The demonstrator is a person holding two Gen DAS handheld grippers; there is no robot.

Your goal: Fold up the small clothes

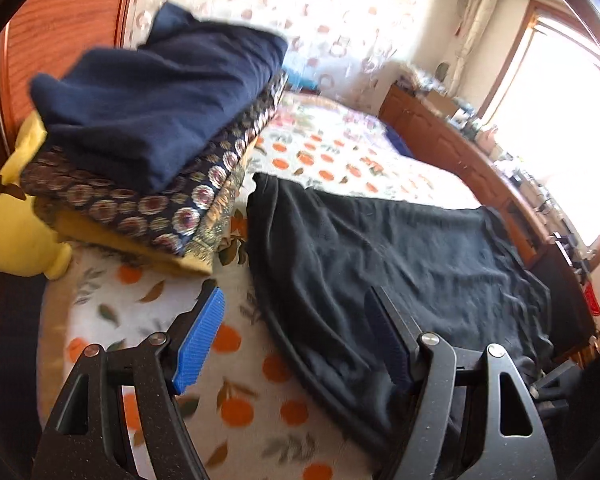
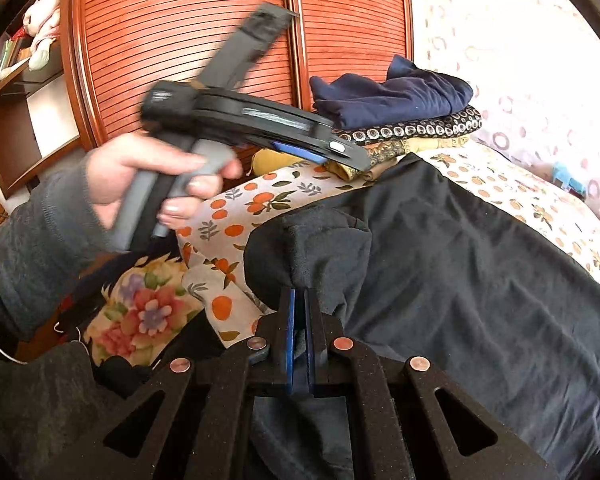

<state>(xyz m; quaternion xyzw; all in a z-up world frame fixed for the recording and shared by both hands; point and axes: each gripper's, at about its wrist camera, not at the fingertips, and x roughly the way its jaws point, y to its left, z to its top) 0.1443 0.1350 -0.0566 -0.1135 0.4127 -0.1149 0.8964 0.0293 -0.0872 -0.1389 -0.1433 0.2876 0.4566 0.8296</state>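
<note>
The black garment [image 2: 460, 272] lies spread across the bed [image 1: 320, 152], near its front edge. The right gripper [image 2: 299, 300] is clenched on a bunched corner, likely to start a fold. The left gripper [image 1: 296, 336] hangs released above the garment's edge, holding nothing, beside the folded stack [image 1: 148, 140].

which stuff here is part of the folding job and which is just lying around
In the job:
- black garment spread on the bed
- right hand-held gripper, shut on a bunched edge of it
- left hand-held gripper, open, empty
- stack of folded clothes

Lying about:
- yellow plush toy
- white stuffed toy on the shelf
- cluttered dresser
</note>
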